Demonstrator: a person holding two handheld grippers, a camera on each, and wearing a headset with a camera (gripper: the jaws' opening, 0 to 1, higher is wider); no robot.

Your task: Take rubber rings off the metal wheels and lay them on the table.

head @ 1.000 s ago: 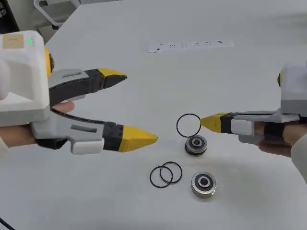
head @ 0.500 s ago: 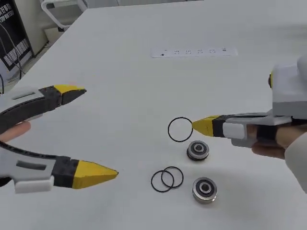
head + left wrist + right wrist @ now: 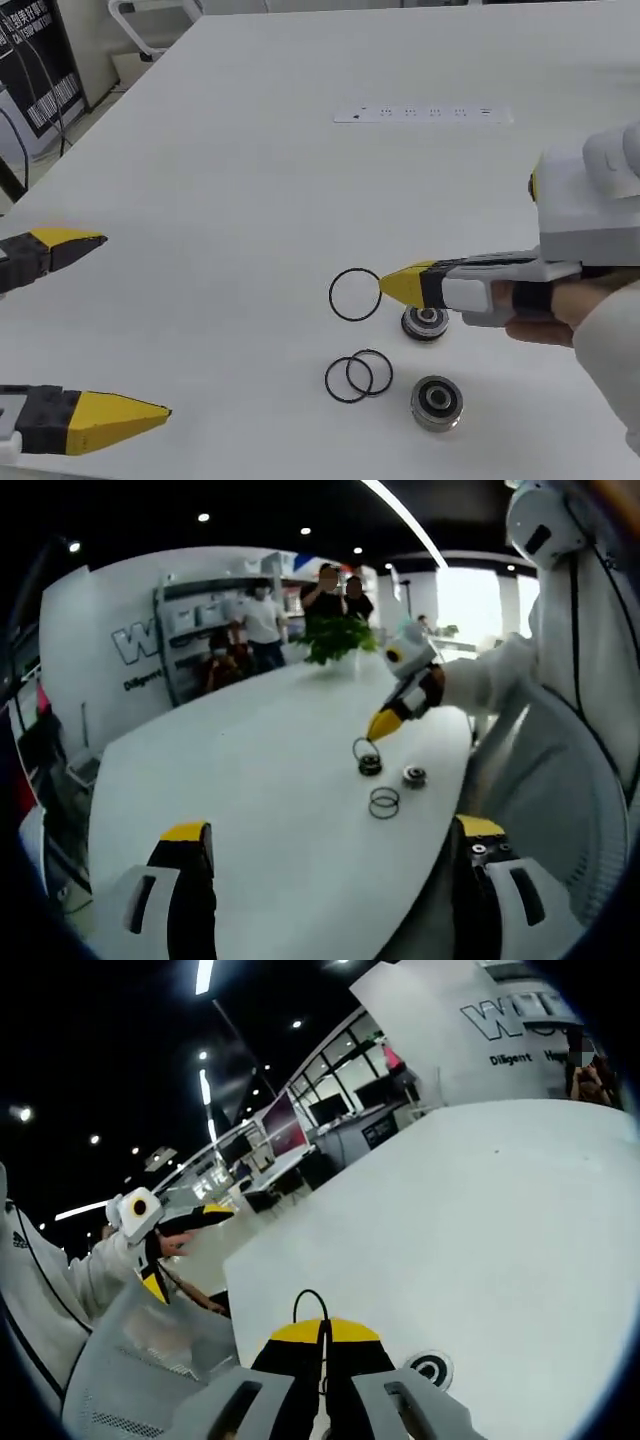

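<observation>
While the right gripper [image 3: 384, 288] pinches it, the rubber ring [image 3: 331, 296] juts straight ahead.

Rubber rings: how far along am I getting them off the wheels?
Done: two rubber rings lie overlapping on the table. In hand: the right gripper is shut on a third ring, not yet released. Left: set it down, then check the far wheel and near wheel; I cannot tell whether either carries another ring. The left gripper is open, holding nothing.
</observation>
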